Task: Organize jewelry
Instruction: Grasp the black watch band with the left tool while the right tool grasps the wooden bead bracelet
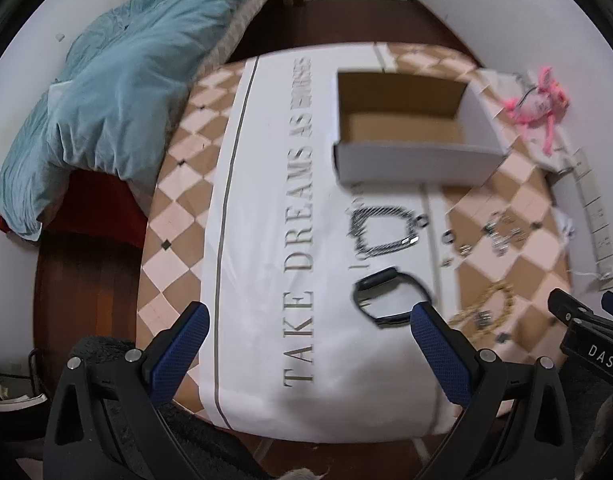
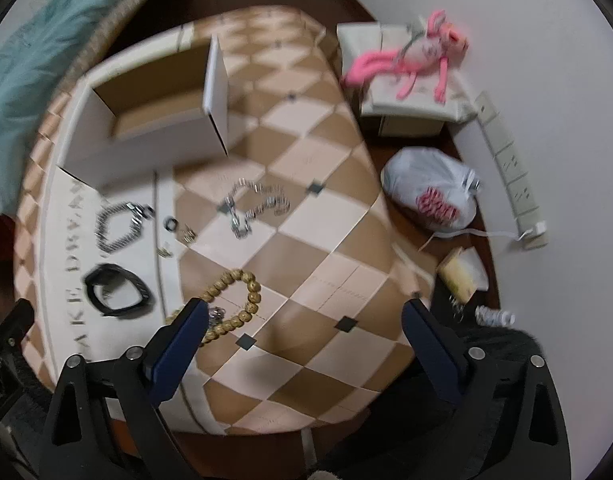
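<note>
- Jaws of both grippers stand wide apart, nothing between them. Left gripper (image 1: 308,322) hangs over the near edge of the surface (image 1: 178,208); right gripper (image 2: 304,318) hangs over its near right part.
- Box (image 1: 402,160): open, white outside, brown inside, at the far side of the surface.
- Black band (image 1: 390,296): on the white printed strip, just beyond the left gripper's right finger.
- Dark chain (image 1: 382,230): a loop between the black band and the box.
- Silver chain (image 2: 254,208): on the checked part, right of the dark chain, apart from it.
- Small pieces (image 2: 174,228): between the two chains; too blurred to name.
- Bead bracelet (image 2: 234,300): at the right gripper's left finger; contact unclear.
- Pink toy (image 2: 414,60): on a stool off the surface.
</note>
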A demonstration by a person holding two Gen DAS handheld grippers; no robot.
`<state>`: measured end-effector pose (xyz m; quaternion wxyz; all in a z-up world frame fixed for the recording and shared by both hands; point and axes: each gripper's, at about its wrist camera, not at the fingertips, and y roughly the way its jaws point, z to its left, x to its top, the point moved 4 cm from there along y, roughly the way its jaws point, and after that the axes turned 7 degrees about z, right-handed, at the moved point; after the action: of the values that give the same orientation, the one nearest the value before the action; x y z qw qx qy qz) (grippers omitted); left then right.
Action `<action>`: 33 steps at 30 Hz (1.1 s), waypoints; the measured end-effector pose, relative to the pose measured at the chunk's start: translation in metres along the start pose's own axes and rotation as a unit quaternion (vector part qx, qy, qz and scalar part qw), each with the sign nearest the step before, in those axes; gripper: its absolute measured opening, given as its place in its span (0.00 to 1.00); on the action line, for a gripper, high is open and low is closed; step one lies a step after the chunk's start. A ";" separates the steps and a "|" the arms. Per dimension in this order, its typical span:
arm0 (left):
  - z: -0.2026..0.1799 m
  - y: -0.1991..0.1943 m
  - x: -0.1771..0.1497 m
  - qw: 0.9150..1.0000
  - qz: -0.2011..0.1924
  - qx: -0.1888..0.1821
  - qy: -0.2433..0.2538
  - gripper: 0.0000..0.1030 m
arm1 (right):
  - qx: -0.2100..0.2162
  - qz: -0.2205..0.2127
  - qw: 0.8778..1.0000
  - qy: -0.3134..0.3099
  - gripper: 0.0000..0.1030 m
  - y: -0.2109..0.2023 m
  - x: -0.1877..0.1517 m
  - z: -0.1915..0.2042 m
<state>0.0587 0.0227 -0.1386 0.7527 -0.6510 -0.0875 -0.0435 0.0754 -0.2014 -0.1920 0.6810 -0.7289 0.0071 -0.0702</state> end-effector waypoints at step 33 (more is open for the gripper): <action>-0.026 0.081 -0.009 0.993 0.061 -0.092 0.049 0.08 | 0.026 -0.007 0.999 -0.021 0.09 0.063 -0.010 0.024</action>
<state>0.0663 0.0084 -0.2222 0.6940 -0.7190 -0.0062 -0.0369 0.0733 -0.1809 -0.2567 0.6991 -0.7124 -0.0146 -0.0600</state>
